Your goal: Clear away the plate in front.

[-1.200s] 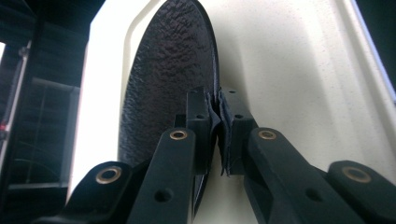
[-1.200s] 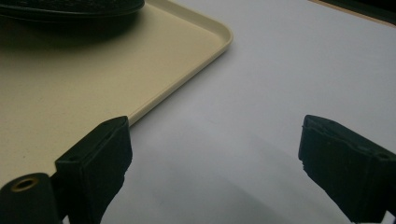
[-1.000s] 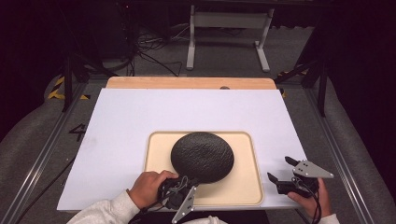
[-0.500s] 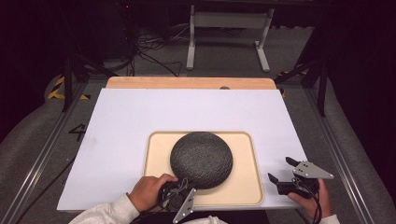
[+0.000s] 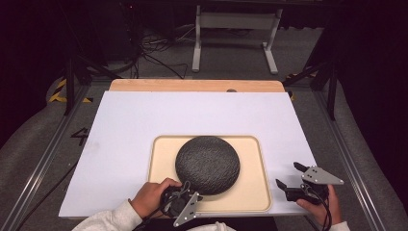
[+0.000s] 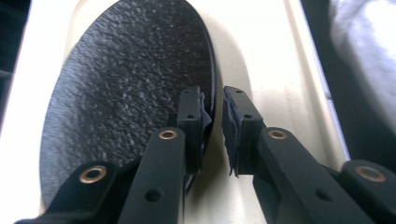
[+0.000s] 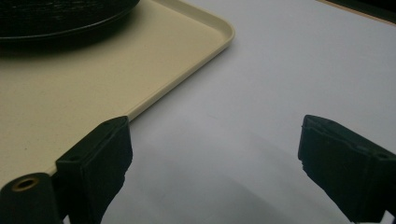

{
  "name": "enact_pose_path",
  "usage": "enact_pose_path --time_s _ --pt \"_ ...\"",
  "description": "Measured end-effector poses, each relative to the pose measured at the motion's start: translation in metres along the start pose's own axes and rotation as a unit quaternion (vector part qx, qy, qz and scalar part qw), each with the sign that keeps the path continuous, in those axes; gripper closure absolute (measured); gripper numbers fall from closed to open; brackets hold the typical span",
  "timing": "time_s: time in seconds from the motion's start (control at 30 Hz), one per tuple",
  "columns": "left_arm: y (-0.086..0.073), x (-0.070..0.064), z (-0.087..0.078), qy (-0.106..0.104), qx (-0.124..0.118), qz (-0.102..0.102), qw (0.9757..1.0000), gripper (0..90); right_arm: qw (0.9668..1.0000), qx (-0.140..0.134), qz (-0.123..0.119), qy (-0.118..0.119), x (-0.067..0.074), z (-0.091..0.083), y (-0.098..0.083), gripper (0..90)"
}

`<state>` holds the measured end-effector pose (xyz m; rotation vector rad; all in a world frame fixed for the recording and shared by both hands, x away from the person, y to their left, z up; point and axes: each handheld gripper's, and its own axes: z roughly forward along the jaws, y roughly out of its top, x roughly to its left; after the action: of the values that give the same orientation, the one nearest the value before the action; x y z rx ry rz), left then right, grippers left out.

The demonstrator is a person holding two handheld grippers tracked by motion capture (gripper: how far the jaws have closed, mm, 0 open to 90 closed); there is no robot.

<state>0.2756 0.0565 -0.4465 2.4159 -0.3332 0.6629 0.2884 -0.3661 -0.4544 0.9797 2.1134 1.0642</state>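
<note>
A round black dish with a rough, pebbled surface lies on a cream tray at the table's near middle. My left gripper sits at the dish's near edge, held by a hand in a light sleeve. In the left gripper view its jaws have just been opening: a narrow gap shows between the pads of the left gripper, with the rim of the dish beside the left pad. My right gripper rests open on the white tabletop just right of the tray, and the right gripper has nothing between its jaws.
The white tabletop stretches beyond and to the left of the tray, with a wooden strip along its far edge. The tray's corner lies close to my right gripper. Metal rails, cables and a stand sit on the floor around the table.
The dish looks slightly lower and flatter on the tray than a second ago. Both hands have stayed where they were.
</note>
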Motion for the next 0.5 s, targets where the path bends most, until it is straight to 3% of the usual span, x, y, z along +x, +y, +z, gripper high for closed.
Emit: enact_pose_path --time_s 0.3,0.5 --pt "-0.005 0.003 -0.010 -0.020 -0.016 -0.017 0.9995 73.7 1.0000 0.000 0.001 0.002 0.000 0.000 -0.001 10.6" --pt "-0.006 0.005 -0.016 -0.016 -0.028 -0.031 0.9990 71.2 1.0000 0.001 -0.002 0.002 0.001 0.001 0.000 10.7"
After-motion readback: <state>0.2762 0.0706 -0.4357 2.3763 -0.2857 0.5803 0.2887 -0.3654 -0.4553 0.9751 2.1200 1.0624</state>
